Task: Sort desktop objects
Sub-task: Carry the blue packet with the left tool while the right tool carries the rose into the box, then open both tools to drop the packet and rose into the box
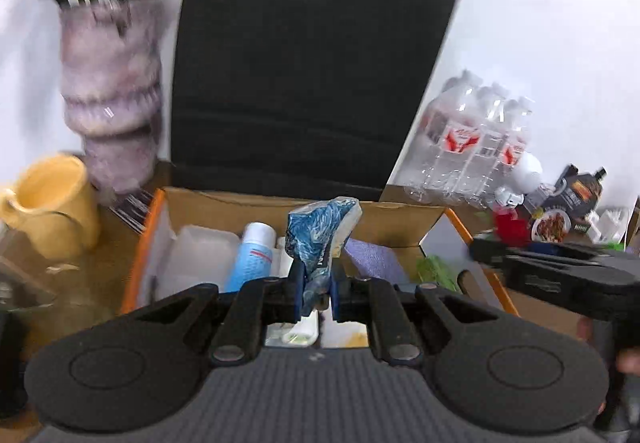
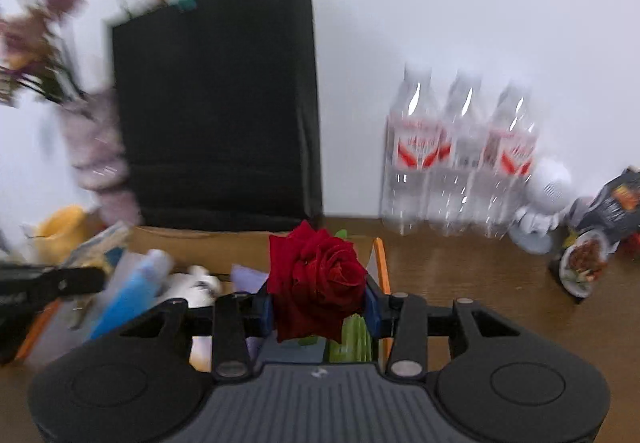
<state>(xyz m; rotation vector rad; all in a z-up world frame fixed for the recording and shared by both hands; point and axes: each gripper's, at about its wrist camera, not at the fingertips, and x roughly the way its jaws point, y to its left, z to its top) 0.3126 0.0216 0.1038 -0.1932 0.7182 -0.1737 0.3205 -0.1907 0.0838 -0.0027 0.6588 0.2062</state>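
hovering over the cardboard box [image 1: 400, 219], both hands have something clamped, and what matters next is where each load sits vs the box opening. the box is the big landmark: open-topped, orange-edged, on the wooden desk [image 2: 460, 283], right in front of the black paper bag [image 1: 312, 63] that stands against the wall. it already holds a blue-and-white tube [image 1: 252, 259], a white container [image 1: 196, 255], a purple pad [image 1: 372, 255] and some green bits.

left gripper [image 1: 316, 297]: jaws pinched tight on a crumpled blue-and-white wrapper [image 1: 320, 235]. the wrapper's long axis runs up and away from the pads, its free end above the box's middle, so the opening lies straight ahead of and below this hand. gripper tilts down toward the box.

right gripper [image 2: 318, 309]: jaws part-way closed on a red rose [image 2: 316, 283], bloom bulging up between the blue pads, green stem [image 2: 352, 343] trailing below. the box's right orange edge [image 2: 382, 263] shows just behind the bloom, so this hand looks to be at the box's right end, also angled down. in the left view it pokes in from the right, near the box's right wall.

i'd judge the left hand better centred over the opening; the right probably needs to go a bit left if the rose is bound for the box. both views are blurred, so exact clearance above the contents — can't tell.
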